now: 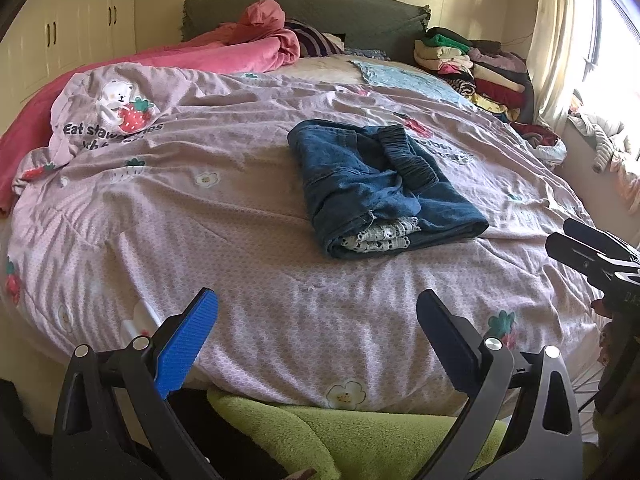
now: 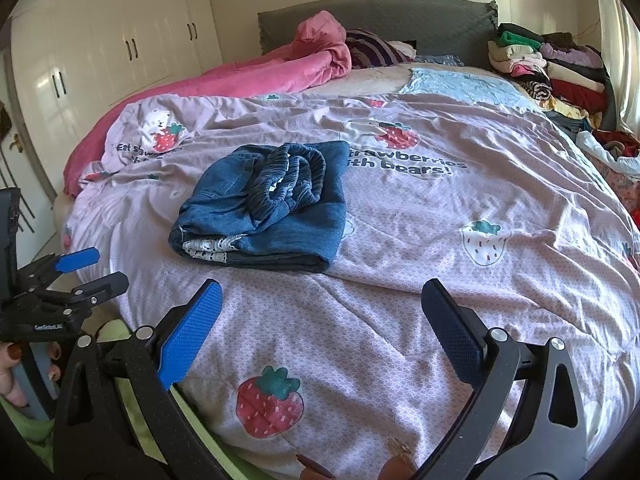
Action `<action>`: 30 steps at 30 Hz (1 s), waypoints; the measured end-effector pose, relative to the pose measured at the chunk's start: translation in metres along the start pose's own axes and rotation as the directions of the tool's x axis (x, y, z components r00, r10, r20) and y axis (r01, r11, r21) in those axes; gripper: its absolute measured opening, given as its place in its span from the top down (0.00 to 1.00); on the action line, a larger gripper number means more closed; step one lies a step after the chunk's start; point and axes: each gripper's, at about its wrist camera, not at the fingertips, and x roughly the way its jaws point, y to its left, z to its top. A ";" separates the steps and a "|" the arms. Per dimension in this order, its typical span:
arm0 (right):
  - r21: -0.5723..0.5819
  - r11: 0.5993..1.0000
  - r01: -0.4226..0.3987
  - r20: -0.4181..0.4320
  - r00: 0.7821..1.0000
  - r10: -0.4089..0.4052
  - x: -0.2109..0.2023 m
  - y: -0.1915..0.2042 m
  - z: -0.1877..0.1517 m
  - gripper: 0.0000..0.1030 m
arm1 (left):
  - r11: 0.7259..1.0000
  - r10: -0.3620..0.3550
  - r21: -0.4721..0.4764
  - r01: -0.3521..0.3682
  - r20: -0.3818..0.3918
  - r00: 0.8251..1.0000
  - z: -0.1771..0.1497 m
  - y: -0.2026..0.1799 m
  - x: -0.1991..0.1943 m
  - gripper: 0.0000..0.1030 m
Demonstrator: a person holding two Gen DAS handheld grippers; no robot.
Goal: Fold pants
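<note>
The left gripper (image 1: 316, 312) has black, wishbone-shaped arms joined with round silver screws, one finger faced with a ribbed bright blue pad (image 1: 188, 344) and the other with a dark navy pad. The right gripper (image 2: 322, 304) is built the same way, with a textured blue pad (image 2: 192, 332) and a dark dotted one. The hand (image 2: 16, 372) wears dark red nail polish, beside a fuzzy lime-green sleeve (image 1: 340, 432).

We see daylight from the window (image 1: 612, 40), blown out to glare | soft shadows in the duvet (image 1: 240, 208) folds | focus sharp | fisheye bends edges, corners dark.
</note>
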 end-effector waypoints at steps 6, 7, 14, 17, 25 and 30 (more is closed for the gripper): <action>-0.005 1.000 0.001 -0.002 1.000 -0.001 0.000 0.002 0.001 0.09 | 1.000 0.006 -0.007 -0.006 -0.001 1.000 0.001 0.002 -0.001 0.04; -0.007 1.000 0.001 -0.001 1.000 -0.001 0.000 0.002 0.001 0.09 | 1.000 0.008 -0.008 -0.008 0.000 1.000 0.001 0.003 -0.001 0.04; -0.005 1.000 0.002 -0.001 1.000 -0.002 0.000 0.002 0.002 0.09 | 1.000 0.020 -0.010 -0.020 -0.001 1.000 0.002 0.004 -0.002 0.04; -0.004 1.000 0.003 -0.002 1.000 -0.003 0.000 0.002 0.002 0.09 | 1.000 0.020 -0.009 -0.020 -0.001 1.000 0.002 0.004 -0.002 0.04; -0.005 1.000 0.003 -0.002 1.000 -0.003 0.000 0.002 0.002 0.09 | 1.000 0.020 -0.013 -0.020 -0.001 1.000 0.001 0.003 -0.001 0.04; -0.005 1.000 0.004 -0.002 1.000 -0.004 0.000 0.002 0.002 0.09 | 0.999 0.029 -0.014 -0.029 -0.004 1.000 0.000 0.003 -0.001 0.04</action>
